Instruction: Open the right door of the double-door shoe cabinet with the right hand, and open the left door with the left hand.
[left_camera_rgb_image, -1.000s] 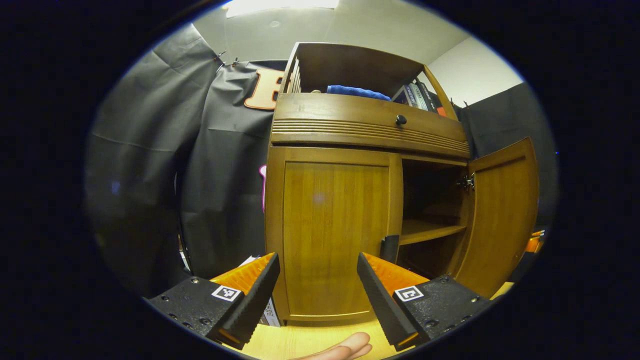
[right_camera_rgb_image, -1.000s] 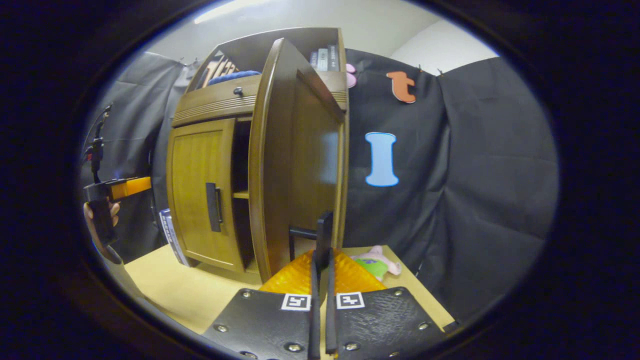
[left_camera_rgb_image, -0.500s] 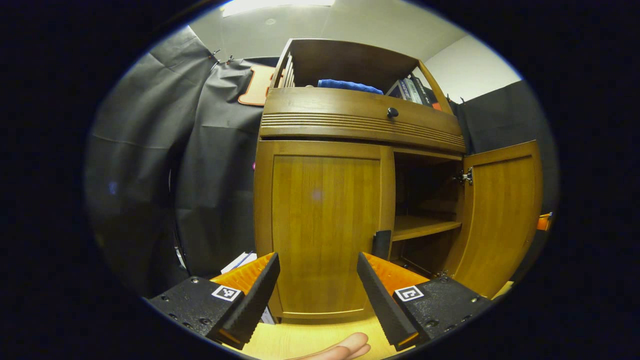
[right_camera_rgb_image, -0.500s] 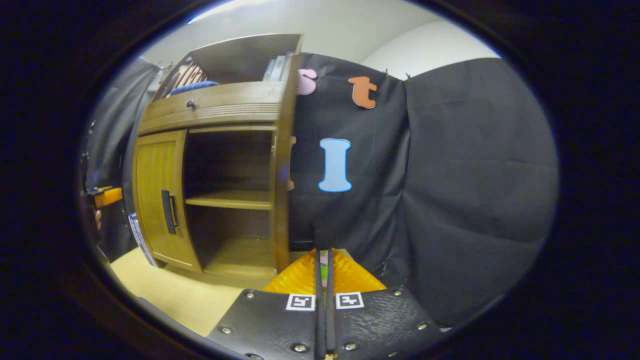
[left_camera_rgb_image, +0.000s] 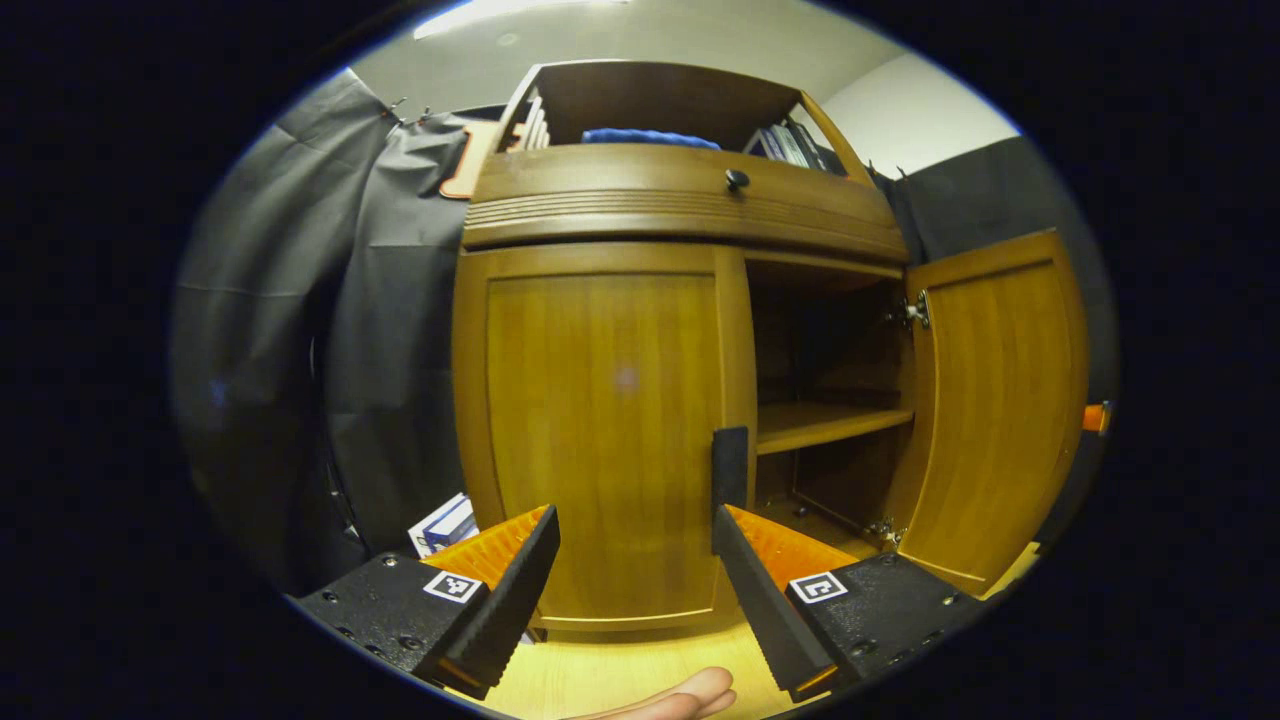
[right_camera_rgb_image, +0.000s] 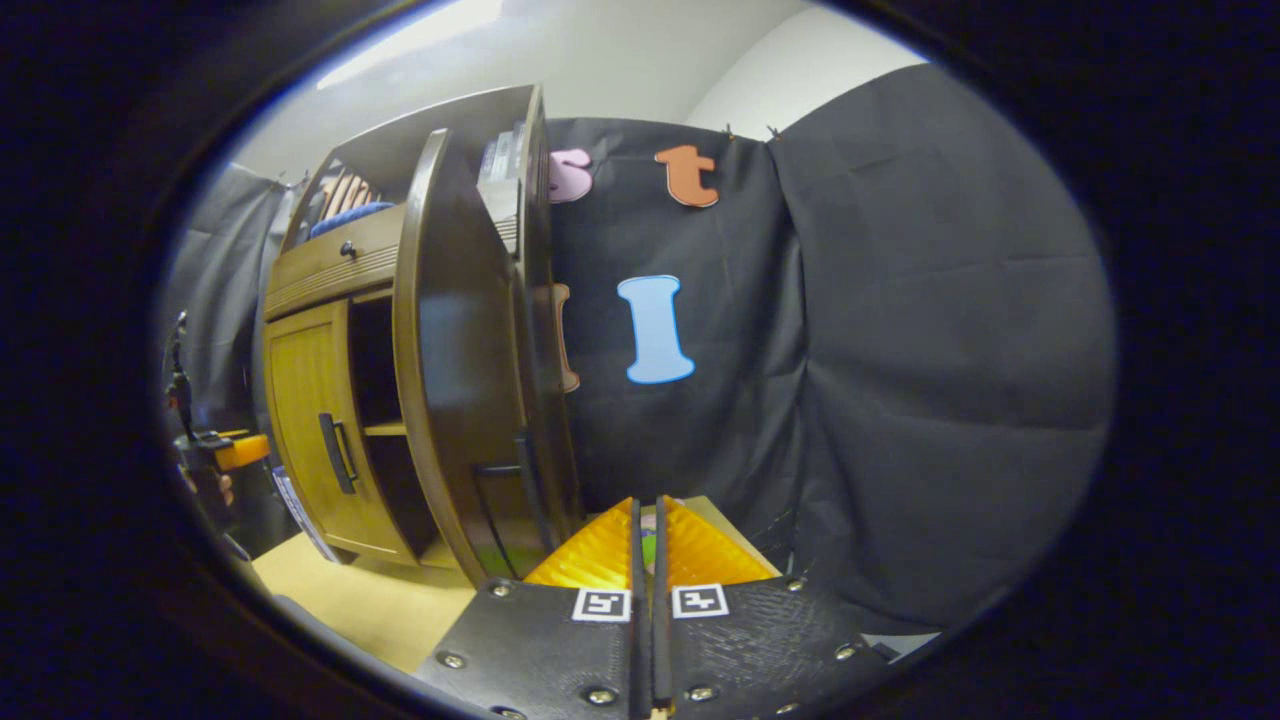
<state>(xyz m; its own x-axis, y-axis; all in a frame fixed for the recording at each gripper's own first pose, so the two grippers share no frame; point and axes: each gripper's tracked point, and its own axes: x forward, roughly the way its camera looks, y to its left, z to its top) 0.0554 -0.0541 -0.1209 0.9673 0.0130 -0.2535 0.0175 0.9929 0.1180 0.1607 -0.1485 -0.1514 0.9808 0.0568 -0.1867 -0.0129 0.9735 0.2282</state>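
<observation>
Left gripper view: left gripper (left_camera_rgb_image: 635, 560) held wide apart before shoe cabinet (left_camera_rgb_image: 680, 200), gripping nothing. Left door (left_camera_rgb_image: 600, 430) closed, its dark handle (left_camera_rgb_image: 730, 468) just above one fingertip. Right door (left_camera_rgb_image: 1000, 400) swung open, shelf (left_camera_rgb_image: 830, 425) exposed.

Right gripper view: right gripper (right_camera_rgb_image: 648, 560) fingers pressed together, nothing between. Right door (right_camera_rgb_image: 450, 370) open beside it, handle (right_camera_rgb_image: 500, 500) near. Left gripper (right_camera_rgb_image: 225, 455) far left.

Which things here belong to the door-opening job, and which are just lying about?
Job: closed left wooden door; its dark handle; open right wooden door; open left claw.
Lying about: blue folded cloth; upright books; drawer's round black knob.
</observation>
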